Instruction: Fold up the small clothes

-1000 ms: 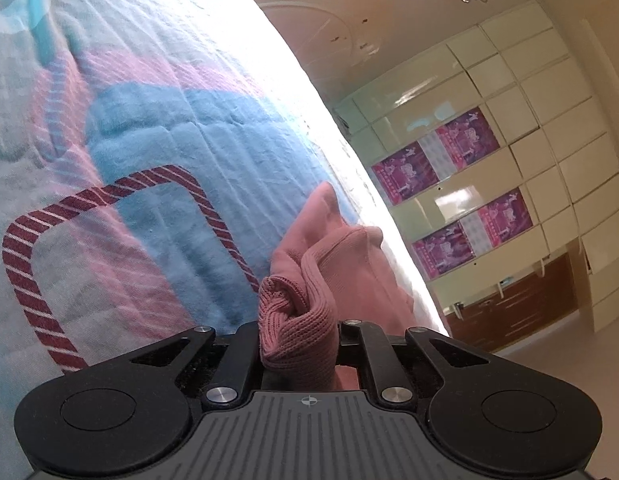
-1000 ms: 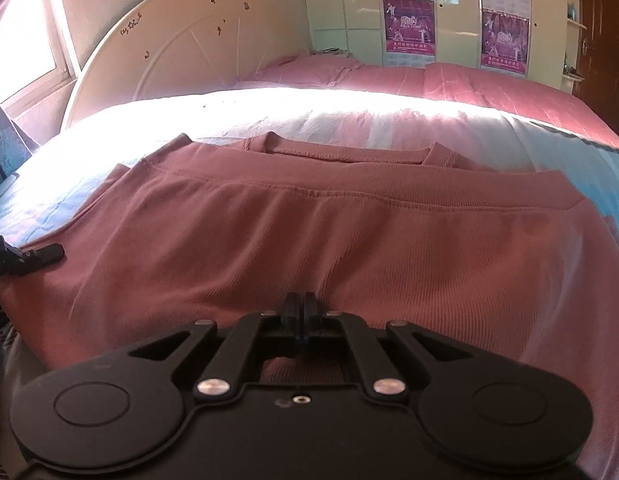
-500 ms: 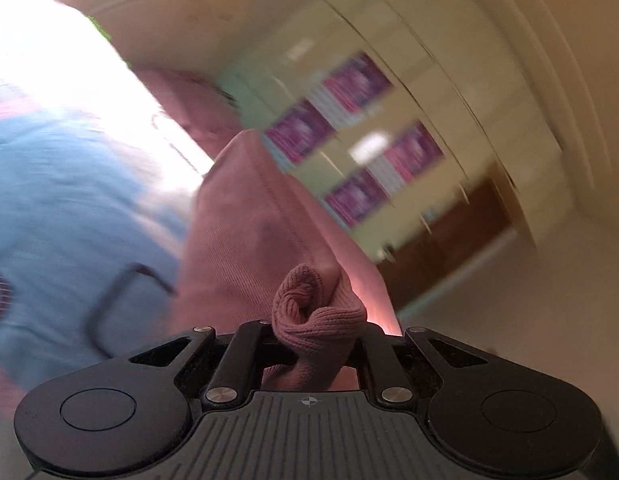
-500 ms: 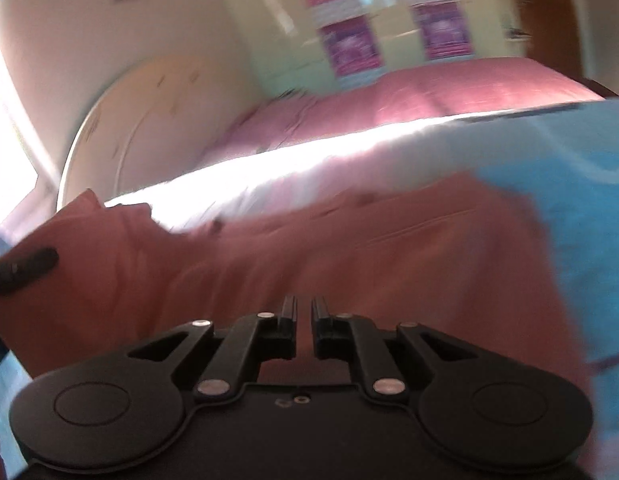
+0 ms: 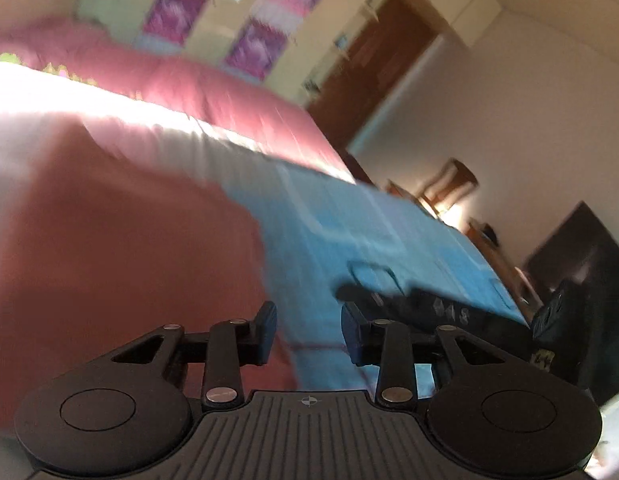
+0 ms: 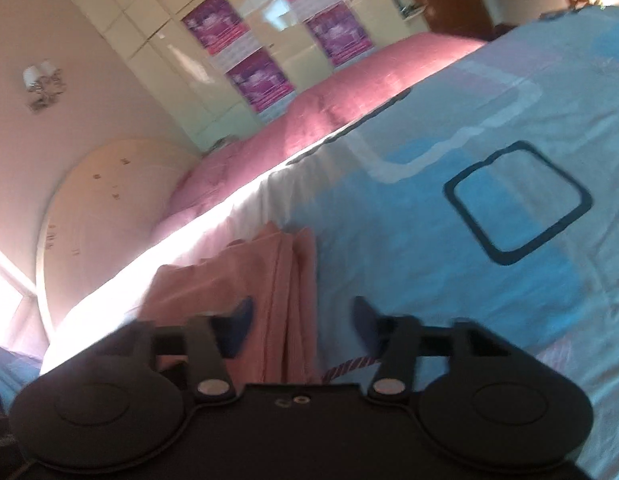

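Note:
A pink knit garment (image 5: 109, 264) lies folded on the blue patterned bedsheet (image 5: 349, 232), blurred at the left of the left wrist view. My left gripper (image 5: 308, 334) hovers over its right edge, jaws opening, nothing between them. In the right wrist view the garment (image 6: 285, 280) shows as a narrow stack of folded layers. My right gripper (image 6: 302, 322) is above its near end, jaws opening. The cloth lies under the gap, and the pads do not press it. A black blurred shape (image 5: 421, 304) at the right of the left wrist view looks like the other gripper.
A cream round headboard (image 6: 109, 208) and a pink duvet (image 6: 349, 92) lie at the bed's far side. Behind stands a wardrobe with purple posters (image 6: 249, 72). A wooden door (image 5: 373, 76), a chair (image 5: 449, 184) and a dark screen (image 5: 581, 264) are beyond the bed.
Both grippers have let go of the pink garment and their jaws have spread. Both views have swung and rolled across the bed, and the garment now lies folded narrower.

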`<state>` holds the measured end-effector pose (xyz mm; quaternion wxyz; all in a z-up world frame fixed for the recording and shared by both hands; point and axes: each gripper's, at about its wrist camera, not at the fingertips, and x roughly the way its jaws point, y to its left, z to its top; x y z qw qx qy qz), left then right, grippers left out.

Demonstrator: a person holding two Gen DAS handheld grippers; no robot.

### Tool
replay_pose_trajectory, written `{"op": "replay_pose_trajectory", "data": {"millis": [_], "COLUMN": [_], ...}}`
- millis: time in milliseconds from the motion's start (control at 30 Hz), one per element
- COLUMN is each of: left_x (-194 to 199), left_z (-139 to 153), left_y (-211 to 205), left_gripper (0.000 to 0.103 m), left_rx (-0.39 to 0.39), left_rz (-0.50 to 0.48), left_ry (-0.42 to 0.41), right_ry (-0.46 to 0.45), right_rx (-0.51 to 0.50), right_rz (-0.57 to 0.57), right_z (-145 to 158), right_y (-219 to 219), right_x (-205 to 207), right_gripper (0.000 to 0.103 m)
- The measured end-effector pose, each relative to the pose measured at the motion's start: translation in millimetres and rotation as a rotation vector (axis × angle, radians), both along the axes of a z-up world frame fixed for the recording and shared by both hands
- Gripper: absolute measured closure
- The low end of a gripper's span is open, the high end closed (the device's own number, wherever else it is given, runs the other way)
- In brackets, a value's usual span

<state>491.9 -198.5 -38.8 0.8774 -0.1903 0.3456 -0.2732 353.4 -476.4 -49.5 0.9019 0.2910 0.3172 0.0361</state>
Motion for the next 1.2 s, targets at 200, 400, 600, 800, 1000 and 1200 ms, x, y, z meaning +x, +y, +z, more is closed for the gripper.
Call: {"op": "replay_pose_trajectory", "data": {"millis": [200,400,600,800,1000,1200], "left_x": [34.6,46.3,44.3,55.6,60.8,66.4], "left_z": [-0.5,-36.2,-56.1,-70.2,-54.8,-59.0], "left_y": [110.8,147.7,148.7,139.5,128.5,81.3], "left_gripper": [0.067,0.067,0.067,0.067,0.073,0.074], "left_rx": [0.164,0.185,0.135,0.137,0.105,0.180], "left_rz": [0.200,0.201,0.226,0.217,0.202,0.065], "left_ry": [-0.021,0.068,0.112,0.120,0.006,0.042], "right_ry": [0.029,0.090,0.150,0.120,0.063,-0.001], "right_rx": [0.017,-0.036,-0.107,-0.146,-0.297,-0.356], "right_rz": [0.173,0.242,0.283,0.309,0.342,0.348], "right_z": [-11.3,-27.9,-37.5,-42.0,-22.9,-1.6], "right_y": [21.9,45.0,61.0,75.8,91.7,78.7], "right_x": [24.8,54.1,70.9,78.3,77.2,66.0], "right_gripper": [0.062,0.063,0.066,0.065,0.094,0.094]}}
